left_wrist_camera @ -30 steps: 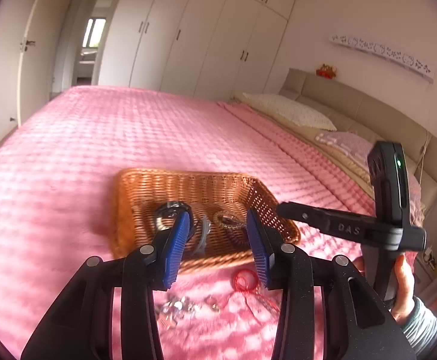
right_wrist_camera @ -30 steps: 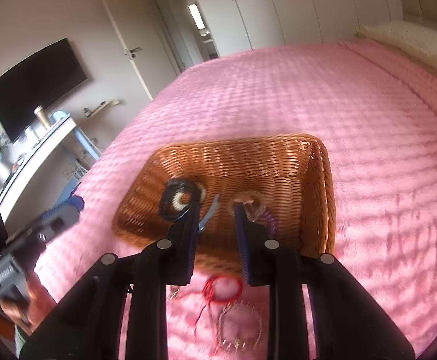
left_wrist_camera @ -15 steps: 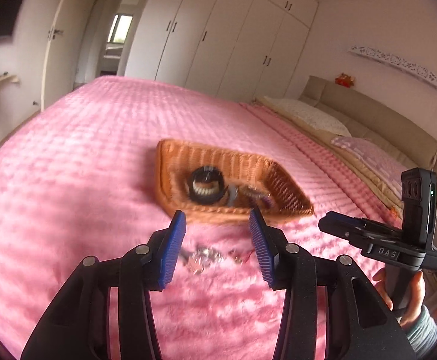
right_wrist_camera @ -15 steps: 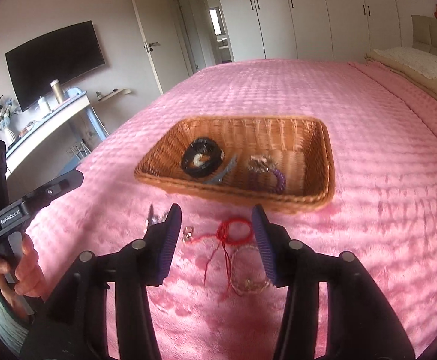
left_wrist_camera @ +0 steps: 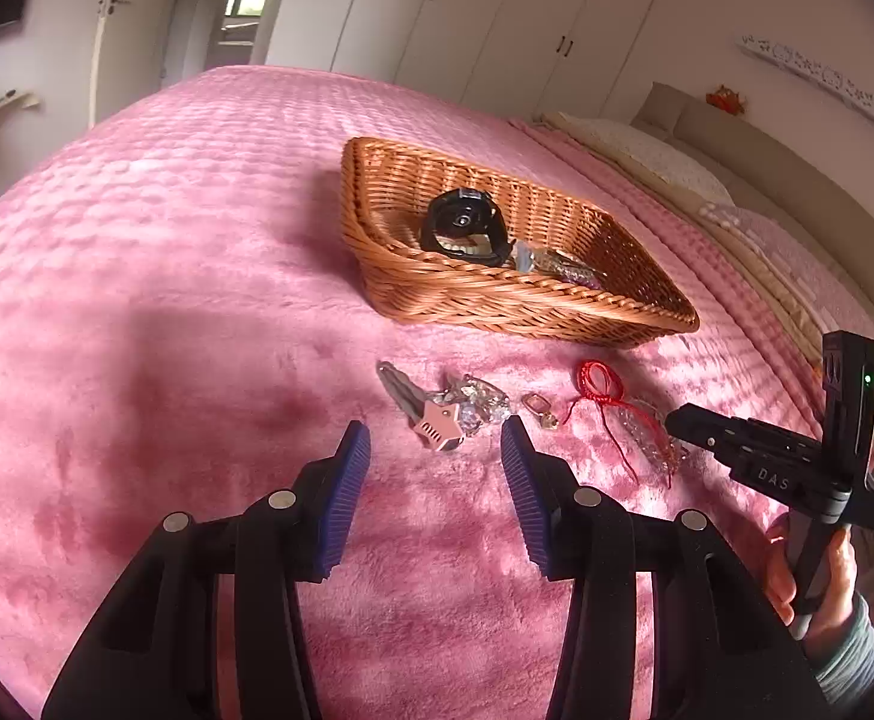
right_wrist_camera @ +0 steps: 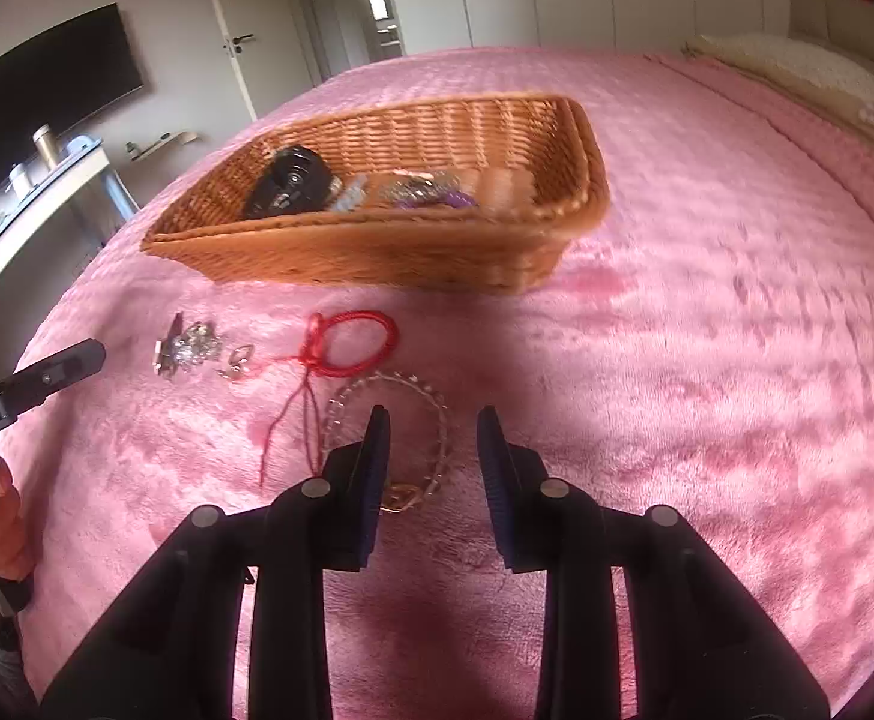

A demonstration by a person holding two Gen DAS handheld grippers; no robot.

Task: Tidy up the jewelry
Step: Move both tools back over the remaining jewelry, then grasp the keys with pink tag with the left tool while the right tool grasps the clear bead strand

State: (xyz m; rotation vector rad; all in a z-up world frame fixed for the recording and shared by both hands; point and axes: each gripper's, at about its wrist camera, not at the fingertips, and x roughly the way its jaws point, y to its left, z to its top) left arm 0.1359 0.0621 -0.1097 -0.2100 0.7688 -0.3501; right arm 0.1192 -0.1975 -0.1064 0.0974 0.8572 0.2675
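Right wrist view | right claw (right_wrist_camera: pixel 434 441) wide, empty | beaded bracelet (right_wrist_camera: pixel 389 438) directly beneath its fingertips on bed (right_wrist_camera: pixel 737 360) | left claw (left_wrist_camera: pixel 434 459) wide, nearer pink hair clip (left_wrist_camera: pixel 437 429)

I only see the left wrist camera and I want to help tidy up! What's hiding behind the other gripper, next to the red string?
Observer: A beaded bracelet, lying in a loop on the pink blanket.
Operator: Is that gripper holding it?
Observer: No. The right gripper is open and empty, with its left finger over the loop.
Operator: Is there anything purple in the basket?
Observer: Yes, a purple piece lies in the basket, beside some silvery jewelry.
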